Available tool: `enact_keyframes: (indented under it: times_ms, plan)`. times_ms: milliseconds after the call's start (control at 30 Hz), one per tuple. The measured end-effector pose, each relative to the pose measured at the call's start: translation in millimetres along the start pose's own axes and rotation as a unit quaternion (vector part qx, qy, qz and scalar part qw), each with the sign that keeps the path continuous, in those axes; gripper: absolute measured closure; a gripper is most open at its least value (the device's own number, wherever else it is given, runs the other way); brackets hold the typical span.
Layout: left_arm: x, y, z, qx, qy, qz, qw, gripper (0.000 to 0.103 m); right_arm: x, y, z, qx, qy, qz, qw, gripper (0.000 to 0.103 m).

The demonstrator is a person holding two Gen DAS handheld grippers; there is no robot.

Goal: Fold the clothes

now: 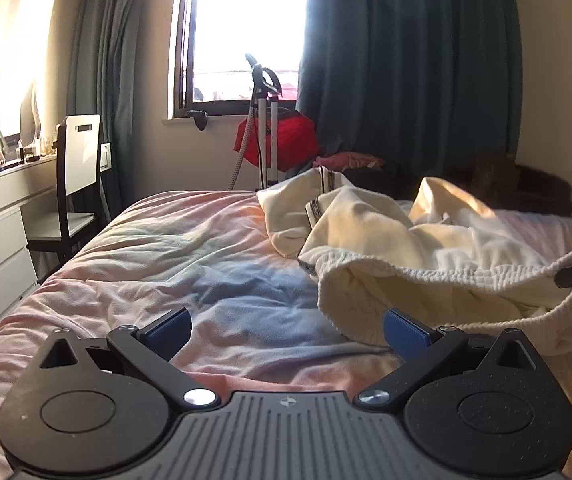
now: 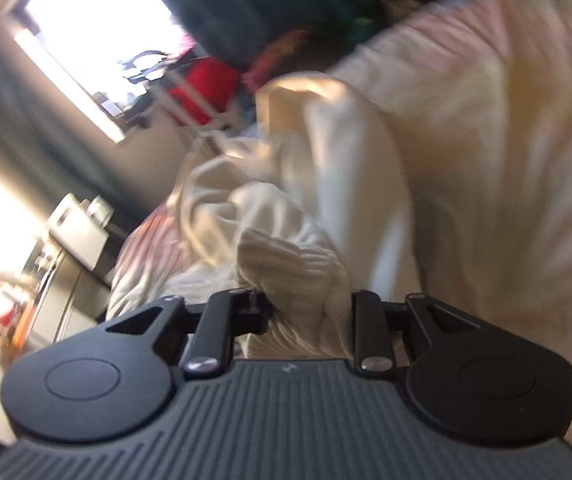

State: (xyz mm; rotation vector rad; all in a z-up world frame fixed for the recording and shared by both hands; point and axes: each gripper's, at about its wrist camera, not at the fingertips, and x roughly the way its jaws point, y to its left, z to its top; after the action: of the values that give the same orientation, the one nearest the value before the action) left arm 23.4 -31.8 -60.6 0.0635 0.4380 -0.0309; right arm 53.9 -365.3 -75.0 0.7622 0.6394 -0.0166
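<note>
The cream trousers (image 1: 406, 248) lay crumpled on the bed (image 1: 145, 264), stretching away from the ribbed waistband (image 2: 298, 280) toward the far cuffs. The right gripper (image 2: 310, 316) had its fingers pinched on that waistband. The left gripper (image 1: 286, 330), fingers spread wide and empty, hovered just left of the soft fleece edge.

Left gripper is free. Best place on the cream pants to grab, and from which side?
The ribbed waistband, near its left end, since the right gripper already pinches the other end. The band arches open above the duvet with a thick raised edge, so come in low from the front-left with the open left gripper.
</note>
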Motion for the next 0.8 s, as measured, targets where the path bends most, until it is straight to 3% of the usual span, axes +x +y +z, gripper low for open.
enact_keyframes:
  times_ms: [67, 133, 233, 367, 433, 533, 567, 600, 700, 767, 800]
  plan:
    - [15.0, -1.7, -5.2, 0.007, 0.015, 0.003, 0.9999, 0.000, 1.2, -24.5, -12.5, 0.057, 0.005, -0.011, 0.998, 0.065]
    - [30.8, -3.5, -6.5, 0.012, 0.026, 0.001, 0.9996, 0.000, 4.7, -31.9, -17.7, 0.064, 0.012, -0.025, 0.998, 0.060]
    - [56.6, -8.7, -5.0, 0.031, 0.042, 0.006, 0.9986, 0.000, 9.6, -24.9, -20.3, 0.038, 0.008, -0.035, 0.999, 0.056]
    - [96.0, -26.4, -2.0, 0.068, 0.050, 0.010, 0.9964, 0.000, 19.1, -13.0, -25.2, -0.022, -0.014, -0.062, 0.998, 0.034]
    - [120.3, -38.6, -0.4, 0.083, 0.055, 0.025, 0.9947, 0.000, 27.3, -12.2, -27.1, -0.050, -0.018, -0.075, 0.996, 0.034]
    - [156.8, -57.1, 3.6, 0.100, 0.054, 0.082, 0.9902, 0.000, 37.7, -14.0, -28.3, -0.066, -0.017, -0.081, 0.994, 0.033]
    - [167.8, -62.4, 6.7, 0.101, 0.051, 0.102, 0.9883, 0.000, 41.3, -13.0, -28.8, -0.073, -0.019, -0.078, 0.994, 0.025]
    - [176.3, -65.4, 11.2, 0.097, 0.048, 0.120, 0.9868, 0.000, 44.9, -11.8, -29.4, -0.080, -0.020, -0.076, 0.994, 0.021]
    - [187.1, -60.8, 28.0, 0.056, 0.042, 0.158, 0.9850, 0.002, 51.4, -9.4, -33.5, -0.110, -0.034, -0.090, 0.989, 0.022]
    - [190.3, -52.3, 39.6, 0.026, 0.045, 0.170, 0.9841, 0.008, 54.8, -9.4, -34.0, -0.121, -0.040, -0.093, 0.987, 0.022]
    - [189.4, -47.5, 44.5, 0.021, 0.044, 0.172, 0.9839, 0.019, 56.4, -9.1, -34.1, -0.126, -0.042, -0.094, 0.987, 0.022]
